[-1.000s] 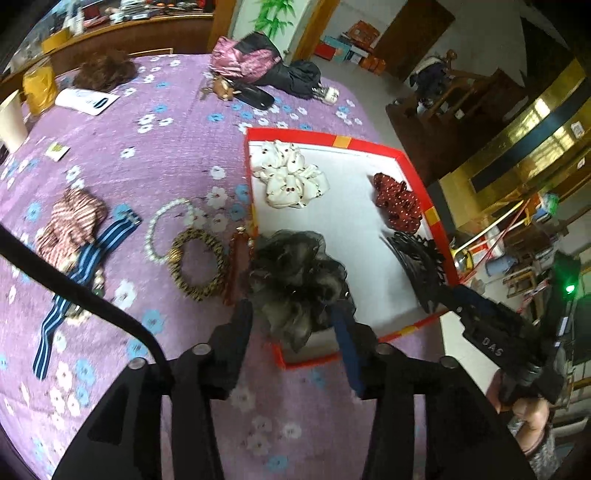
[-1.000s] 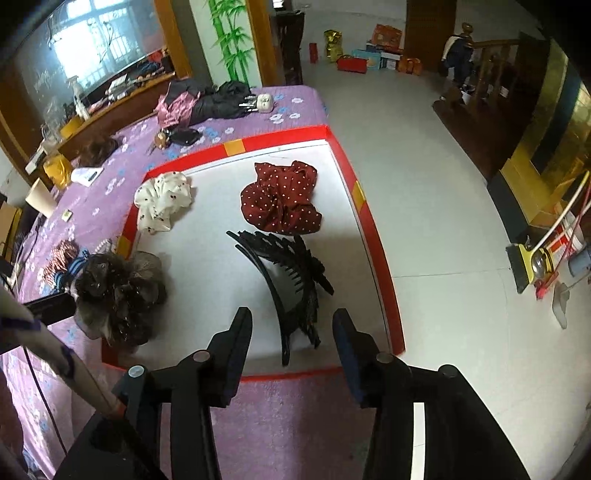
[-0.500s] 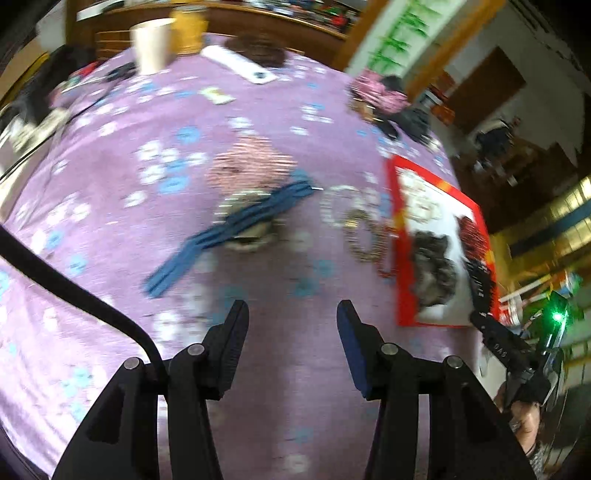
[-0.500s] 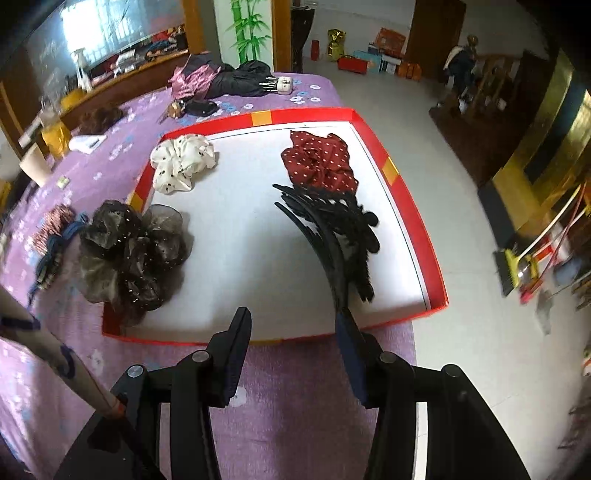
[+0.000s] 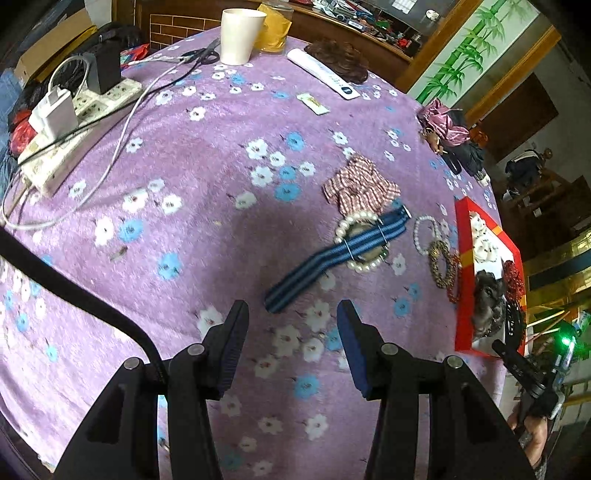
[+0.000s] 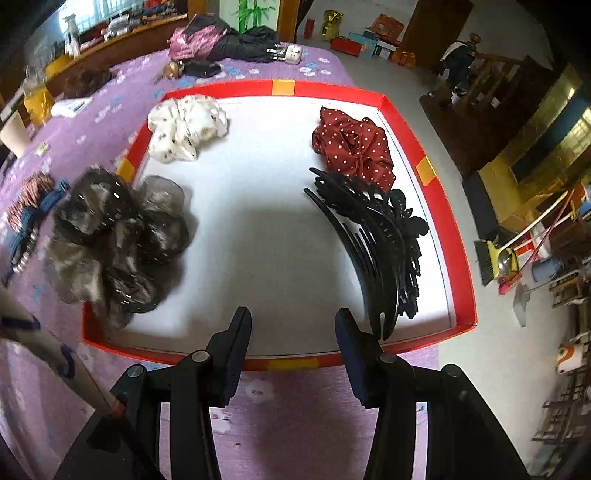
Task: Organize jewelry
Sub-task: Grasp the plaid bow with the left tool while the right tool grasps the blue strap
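My left gripper is open and empty over the purple flowered cloth, with one end of a blue striped strap just ahead of its fingertips. The strap lies across a pearl bracelet, beside a pink checked scrunchie, a leopard bangle and the red tray. My right gripper is open and empty over the near rim of the tray. In the tray are a white scrunchie, a red dotted scrunchie and a black hair comb. A dark gauze scrunchie overhangs the tray's left rim.
A power strip with chargers and cables lies at the far left of the cloth. Beyond it stand a white cup, scissors and a remote. The table ends just right of the tray, with floor beyond. A tan rod crosses the lower left.
The left gripper swung away from the tray, leaving the dark scrunchie on its rim, and now hangs over the cloth by the blue strap. The right gripper shifted left, off the black comb.
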`<state>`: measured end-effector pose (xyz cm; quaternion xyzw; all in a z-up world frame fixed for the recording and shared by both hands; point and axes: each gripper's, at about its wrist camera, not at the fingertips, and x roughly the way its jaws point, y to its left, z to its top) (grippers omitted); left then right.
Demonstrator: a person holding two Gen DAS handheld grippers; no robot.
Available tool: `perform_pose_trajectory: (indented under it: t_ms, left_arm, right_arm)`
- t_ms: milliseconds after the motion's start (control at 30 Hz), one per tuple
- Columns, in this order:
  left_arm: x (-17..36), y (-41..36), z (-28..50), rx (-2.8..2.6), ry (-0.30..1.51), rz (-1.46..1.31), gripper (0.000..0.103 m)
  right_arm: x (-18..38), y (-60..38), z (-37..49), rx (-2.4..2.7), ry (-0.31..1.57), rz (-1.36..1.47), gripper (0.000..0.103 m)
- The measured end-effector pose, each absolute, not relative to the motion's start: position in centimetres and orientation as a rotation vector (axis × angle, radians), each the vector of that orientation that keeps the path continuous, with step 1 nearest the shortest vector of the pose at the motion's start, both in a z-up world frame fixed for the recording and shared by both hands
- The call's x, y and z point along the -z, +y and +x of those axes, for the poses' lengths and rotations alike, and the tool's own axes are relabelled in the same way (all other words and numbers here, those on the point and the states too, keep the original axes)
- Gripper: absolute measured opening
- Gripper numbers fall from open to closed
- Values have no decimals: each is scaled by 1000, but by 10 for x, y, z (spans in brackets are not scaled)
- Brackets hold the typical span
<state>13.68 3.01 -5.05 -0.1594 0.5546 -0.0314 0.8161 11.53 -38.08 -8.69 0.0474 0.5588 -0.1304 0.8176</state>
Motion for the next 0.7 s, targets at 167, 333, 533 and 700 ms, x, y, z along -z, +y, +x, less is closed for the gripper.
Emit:
perform_pose_trajectory:
  t_ms: [167, 333, 533, 700]
  left_arm:
    - [48, 29, 161, 97, 1176, -288, 48]
    - [51, 13, 205, 166, 1157, -213, 51]
    - [67, -5, 262, 249, 1168, -194, 57]
    - [94, -19, 301, 320, 1238, -242, 58]
  right_arm:
    - [60, -370, 104, 276, 1092, 134, 51]
    - [39, -340, 102, 197, 1029, 154, 51]
    - [35, -291, 109, 52, 1026, 152, 51]
    - [47, -252, 122, -34, 1054, 135, 51]
